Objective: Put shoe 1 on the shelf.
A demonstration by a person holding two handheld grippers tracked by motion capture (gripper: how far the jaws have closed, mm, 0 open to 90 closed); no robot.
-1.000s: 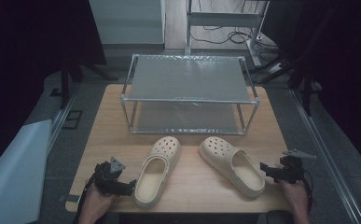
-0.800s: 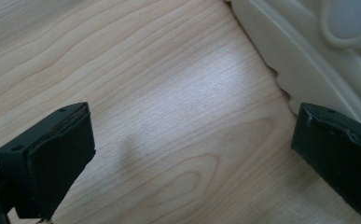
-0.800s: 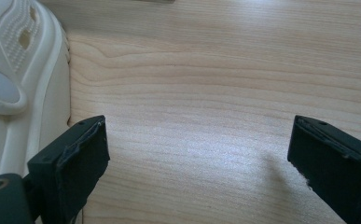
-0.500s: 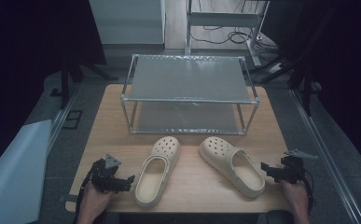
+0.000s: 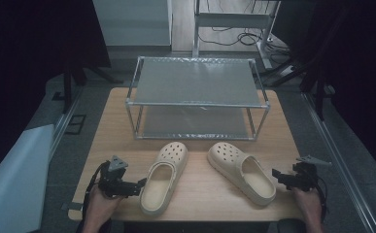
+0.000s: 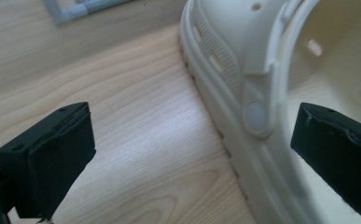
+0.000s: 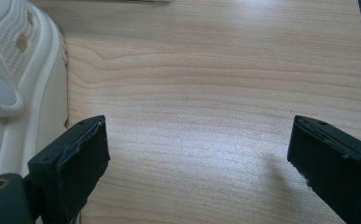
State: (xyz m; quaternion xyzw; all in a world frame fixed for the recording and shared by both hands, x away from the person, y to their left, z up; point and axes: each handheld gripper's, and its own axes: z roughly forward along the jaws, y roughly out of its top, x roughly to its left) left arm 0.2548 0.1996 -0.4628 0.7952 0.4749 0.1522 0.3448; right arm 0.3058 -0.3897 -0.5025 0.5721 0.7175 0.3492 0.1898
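Two cream foam clogs lie on the wooden table [image 5: 200, 199], toes toward the rack. My left gripper [image 5: 138, 186] sits just left of the left clog [image 5: 163, 177], open. In the left gripper view [image 6: 199, 154] the clog's side wall [image 6: 257, 93] with its strap rivet stands between the jaws; one jaw is over bare wood, the other over the clog's inside. My right gripper [image 5: 279, 175] is beside the heel of the right clog [image 5: 241, 172], open. The right gripper [image 7: 201, 158] has bare wood between its jaws, with that clog [image 7: 10, 93] at the left edge.
A two-shelf metal rack [image 5: 197, 97] with grey mesh shelves stands at the back of the table, both shelves bare. A hand holds each gripper at the table's front edge. Dark floor, cables and frame legs surround the table.
The left gripper has shifted slightly next to the left clog. The right gripper and both clogs have stayed about where they were.
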